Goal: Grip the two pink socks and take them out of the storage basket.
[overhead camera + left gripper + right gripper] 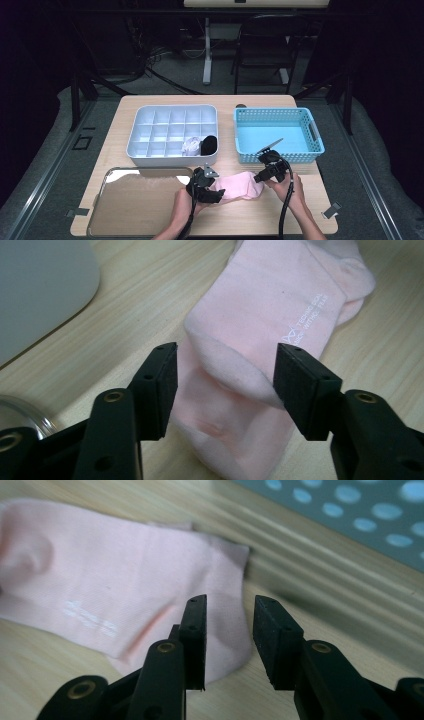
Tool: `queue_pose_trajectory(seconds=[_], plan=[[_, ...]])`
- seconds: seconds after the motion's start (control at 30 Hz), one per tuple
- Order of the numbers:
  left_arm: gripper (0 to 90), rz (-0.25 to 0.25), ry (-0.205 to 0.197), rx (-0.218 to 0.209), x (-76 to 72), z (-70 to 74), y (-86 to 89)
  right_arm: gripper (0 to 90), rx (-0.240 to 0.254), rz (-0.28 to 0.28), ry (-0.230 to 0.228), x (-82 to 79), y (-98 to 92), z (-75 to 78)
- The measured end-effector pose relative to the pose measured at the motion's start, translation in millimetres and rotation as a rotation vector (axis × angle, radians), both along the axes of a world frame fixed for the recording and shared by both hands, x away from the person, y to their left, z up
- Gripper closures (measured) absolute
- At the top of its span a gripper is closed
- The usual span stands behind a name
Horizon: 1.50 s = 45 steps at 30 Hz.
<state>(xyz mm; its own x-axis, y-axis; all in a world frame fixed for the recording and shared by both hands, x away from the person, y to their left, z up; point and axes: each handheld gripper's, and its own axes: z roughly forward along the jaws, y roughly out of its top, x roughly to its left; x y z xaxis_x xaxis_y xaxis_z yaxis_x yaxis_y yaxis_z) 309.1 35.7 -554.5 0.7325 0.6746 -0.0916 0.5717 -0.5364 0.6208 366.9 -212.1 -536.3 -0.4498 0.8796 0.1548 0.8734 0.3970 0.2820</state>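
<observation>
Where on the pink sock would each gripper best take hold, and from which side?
Likely one at each end. The pink sock lies flat on the table, so only its edges offer a fold to pinch. The left gripper already straddles its raised, rumpled end from above; the right gripper could come in low over the opposite end.

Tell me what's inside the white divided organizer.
In the white divided organizer, the front row holds a pale bundle and, beside it, a black one, probably rolled socks. The other compartments look empty; the front wall hides some compartment floors.
</observation>
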Motion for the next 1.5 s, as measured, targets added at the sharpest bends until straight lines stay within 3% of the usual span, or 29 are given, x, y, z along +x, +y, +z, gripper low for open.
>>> queue_pose_trajectory(seconds=[0.17, 0.2, 0.33, 0.4, 0.47, 0.5, 0.53, 0.83, 1.03, 1.17, 1.27, 1.3, 1.37, 1.4, 1.5], plan=[[59.9, -0.015, 0.015, 0.02, 0.9, -6.3, 1.0, 70.3, -0.007, 0.017, 0.03, 1.2, 3.2, -4.4], [61.9, -0.016, 0.017, 0.023, 1.2, -7.4, 1.2, 71.1, -0.031, 0.03, 0.031, 1.4, 3.9, -5.9], [74.1, -0.024, 0.001, 0.032, 0.5, -7.6, 1.4, 79.5, -0.036, 0.033, 0.045, 1.2, 6.1, -6.5], [79.6, -0.028, -0.009, 0.041, -0.3, -8.0, 0.8, 82.3, -0.024, 0.032, 0.044, -0.3, 8.6, -6.2], [83.6, -0.029, -0.012, 0.039, -0.5, -7.6, 1.2, 83.2, -0.042, 0.046, 0.028, -0.8, 9.7, -5.4], [84.5, -0.03, -0.012, 0.036, -0.4, -6.9, 1.6, 83.4, -0.007, 0.003, -0.005, -3.7, 12.0, -7.5], [85.0, -0.029, -0.012, 0.034, -0.2, -6.2, 2.3, 83.4, -0.041, 0.043, 0.017, -2.1, 10.2, -1.7], [85.2, -0.024, 0.0, -0.029, 1.4, 11.6, 13.3, 83.0, 0.011, 0.039, -0.035, -10.3, 7.1, 27.7], [85.2, -0.031, 0.069, -0.047, 0.8, 16.3, 25.9, 82.9, 0.047, 0.059, -0.027, -11.9, 10.2, 31.9], [85.1, -0.024, 0.103, -0.017, 1.0, 11.4, 33.7, 82.8, 0.087, 0.061, -0.014, -11.2, 14.6, 24.1], [82.9, -0.024, 0.126, 0.004, 2.9, 5.8, 35.4, 82.7, 0.042, 0.088, 0.008, -9.5, 22.4, 14.3], [79.6, -0.023, 0.126, 0.017, 3.2, 4.7, 34.8, 82.3, 0.012, 0.094, 0.009, -8.9, 25.2, 10.4], [70.4, -0.03, 0.13, 0.048, 3.4, 3.0, 32.7, 76.9, 0.016, 0.094, 0.02, -8.2, 28.5, 4.6], [66.5, -0.029, 0.13, 0.074, 3.5, 1.8, 31.3, 72.9, -0.01, 0.094, 0.017, -7.7, 28.9, 2.3], [58.1, -0.03, 0.13, 0.104, 2.5, 0.0, 29.7, 66.5, 0.01, 0.09, 0.021, -6.8, 26.1, 0.6]])
